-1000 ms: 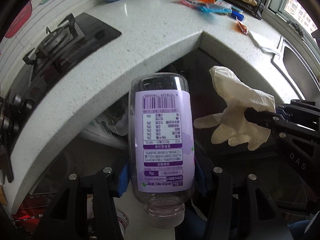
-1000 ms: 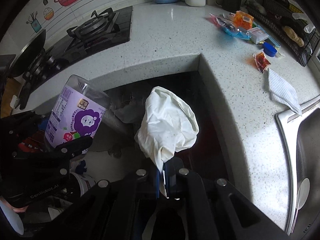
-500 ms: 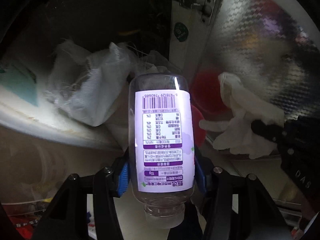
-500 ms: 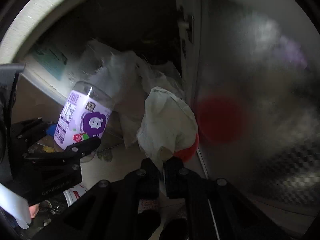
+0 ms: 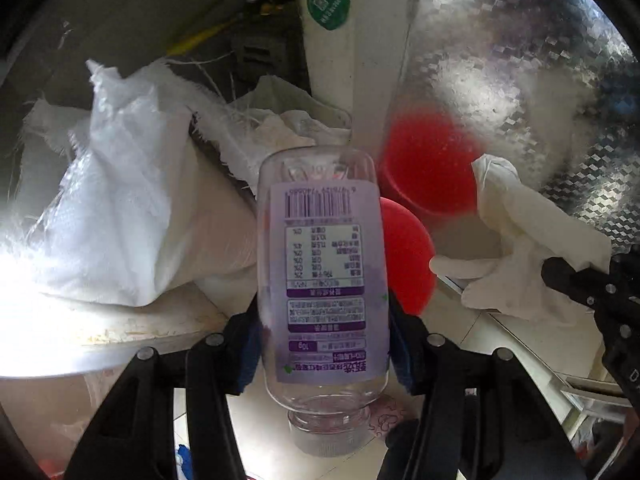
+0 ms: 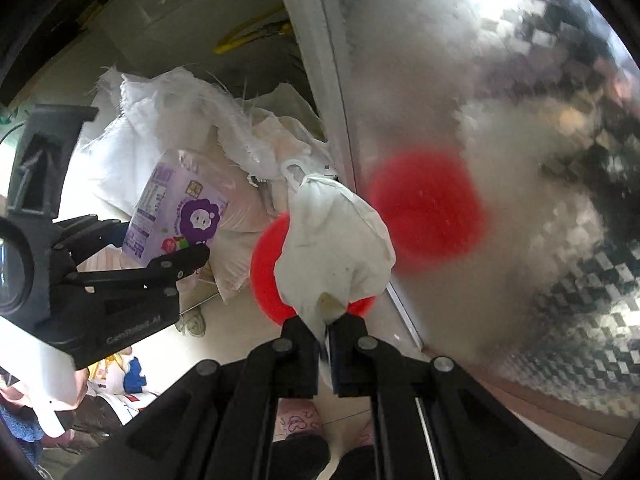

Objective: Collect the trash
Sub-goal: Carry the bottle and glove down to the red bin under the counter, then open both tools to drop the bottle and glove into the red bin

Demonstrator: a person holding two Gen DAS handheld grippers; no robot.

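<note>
My left gripper [image 5: 322, 336] is shut on a clear plastic bottle with a purple label [image 5: 324, 272], held cap toward the camera; the bottle also shows in the right wrist view [image 6: 176, 216]. My right gripper [image 6: 323, 334] is shut on a crumpled white rubber glove [image 6: 334, 248], which also shows in the left wrist view [image 5: 516, 248]. Both are held low, in front of a red round bin [image 5: 406, 256] on the floor, also in the right wrist view [image 6: 266, 276].
White woven sacks [image 5: 128, 200] are piled under the counter on the left. A shiny patterned cabinet door [image 6: 520, 120] stands on the right and mirrors the red bin. Tiled floor [image 5: 476, 352] lies below, with litter at the lower left.
Both grippers have dropped from counter height to below the counter and moved closer to the red bin and sacks. Each keeps its hold on its item.
</note>
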